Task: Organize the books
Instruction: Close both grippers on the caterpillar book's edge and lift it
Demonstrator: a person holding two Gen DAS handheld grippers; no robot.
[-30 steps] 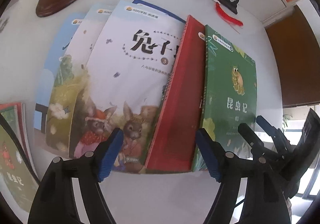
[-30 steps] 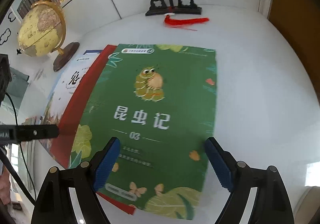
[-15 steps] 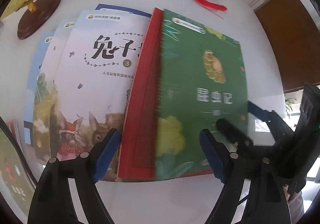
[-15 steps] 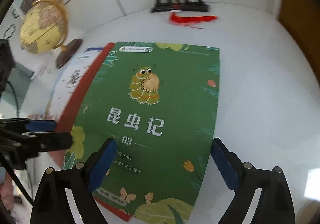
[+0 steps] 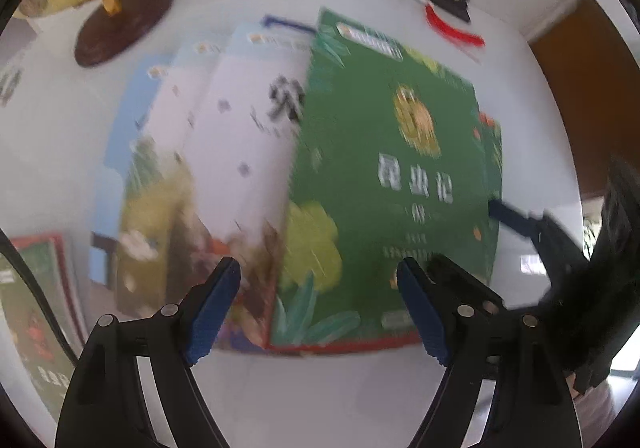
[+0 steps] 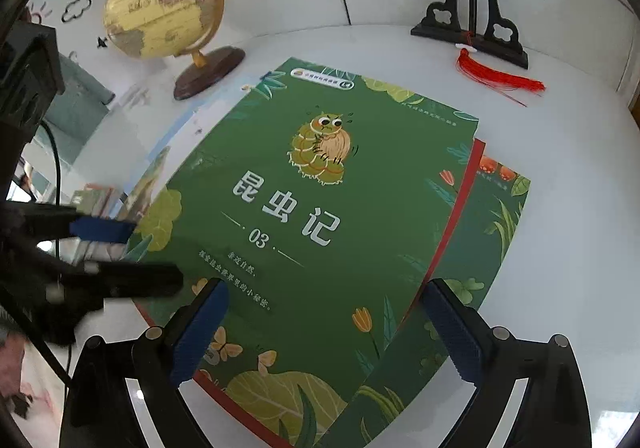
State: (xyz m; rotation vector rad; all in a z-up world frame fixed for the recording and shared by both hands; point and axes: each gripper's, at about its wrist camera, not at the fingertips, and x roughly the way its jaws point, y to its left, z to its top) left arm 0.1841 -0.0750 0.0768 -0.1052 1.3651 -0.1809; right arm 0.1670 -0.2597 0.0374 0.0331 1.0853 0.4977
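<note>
A green book (image 6: 320, 216) with a caterpillar on its cover lies on top of a pile on the white table (image 6: 572, 176). A red-edged book (image 6: 460, 204) and another green book (image 6: 496, 232) stick out under its right side. In the left wrist view the green book (image 5: 392, 176) overlaps several pale books (image 5: 240, 136) fanned to its left. My left gripper (image 5: 320, 308) is open at the pile's near edge. My right gripper (image 6: 324, 328) is open over the green book's near end. Neither holds anything.
A globe (image 6: 160, 0) on a dark wooden base (image 6: 208, 72) stands at the back left. A black ornate stand (image 6: 472, 32) with a red tassel (image 6: 500, 76) stands at the back right. More books (image 5: 32, 308) lie at the far left.
The green book has slid left over the red book and now covers it and part of the rabbit book. A second green book now shows on the right. Both grippers shifted left.
</note>
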